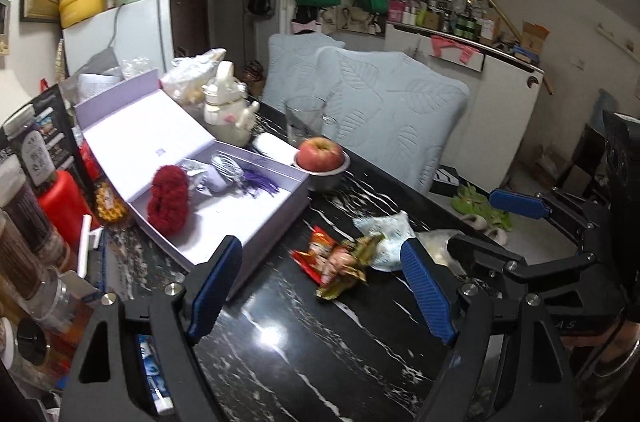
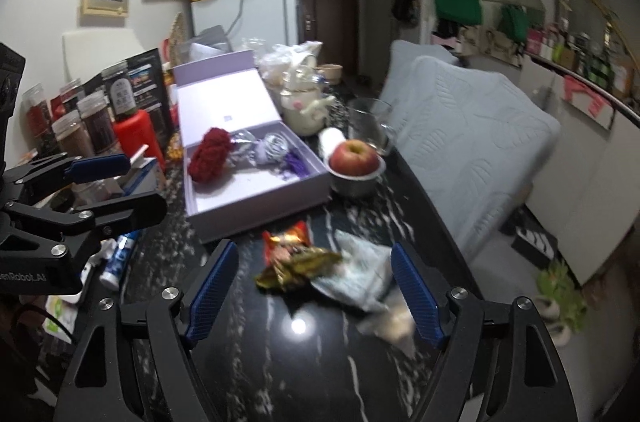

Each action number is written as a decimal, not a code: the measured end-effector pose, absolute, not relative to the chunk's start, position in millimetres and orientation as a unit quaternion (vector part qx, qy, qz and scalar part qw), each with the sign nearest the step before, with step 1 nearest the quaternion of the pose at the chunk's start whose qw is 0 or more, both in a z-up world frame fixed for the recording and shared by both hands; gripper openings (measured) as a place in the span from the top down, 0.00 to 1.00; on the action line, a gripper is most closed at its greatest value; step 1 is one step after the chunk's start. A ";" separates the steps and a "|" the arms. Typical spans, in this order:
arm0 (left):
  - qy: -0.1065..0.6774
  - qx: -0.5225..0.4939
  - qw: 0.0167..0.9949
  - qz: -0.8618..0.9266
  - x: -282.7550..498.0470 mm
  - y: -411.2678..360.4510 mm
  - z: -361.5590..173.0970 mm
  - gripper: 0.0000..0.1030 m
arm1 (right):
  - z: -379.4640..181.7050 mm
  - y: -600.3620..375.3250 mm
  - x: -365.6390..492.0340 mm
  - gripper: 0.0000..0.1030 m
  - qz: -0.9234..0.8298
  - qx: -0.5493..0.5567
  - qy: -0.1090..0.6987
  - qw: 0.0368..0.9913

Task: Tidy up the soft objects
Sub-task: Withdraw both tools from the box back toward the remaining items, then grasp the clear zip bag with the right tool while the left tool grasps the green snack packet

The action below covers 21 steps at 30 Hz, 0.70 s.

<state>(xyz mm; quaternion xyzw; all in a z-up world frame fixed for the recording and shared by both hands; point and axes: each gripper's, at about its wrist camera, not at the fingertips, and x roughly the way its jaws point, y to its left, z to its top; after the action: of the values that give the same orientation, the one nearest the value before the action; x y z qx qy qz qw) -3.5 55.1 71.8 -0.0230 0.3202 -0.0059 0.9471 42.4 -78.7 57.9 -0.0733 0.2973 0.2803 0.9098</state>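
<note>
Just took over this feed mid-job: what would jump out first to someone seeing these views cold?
Probably the open lilac box left of centre on the black marble table, with a red fuzzy bundle lying inside it. Next, the red apple in a small metal bowl just right of the box. Nearest, crinkly snack wrappers and a pale pouch lie ahead of the open right tongs.

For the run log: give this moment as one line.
left gripper: open, empty | right gripper: open, empty | snack packets: on table | red yarn: in box
</note>
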 end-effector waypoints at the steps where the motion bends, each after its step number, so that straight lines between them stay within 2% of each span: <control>1: 0.322 -0.022 0.946 -0.010 -3.7 51.7 69.4 0.21 | 56.2 -83.1 41.0 0.23 0.275 -0.072 0.298 0.911; 21: 0.392 -0.042 0.913 -0.101 15.3 1.7 -2.7 0.21 | -4.1 -149.5 38.8 0.23 0.201 -0.032 0.354 0.913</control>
<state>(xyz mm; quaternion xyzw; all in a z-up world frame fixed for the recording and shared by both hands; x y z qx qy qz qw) 15.3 1.7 -2.7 -0.0420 0.3921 -0.1006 0.9135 38.8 -149.5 -4.1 -0.0324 0.3538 0.2015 0.9128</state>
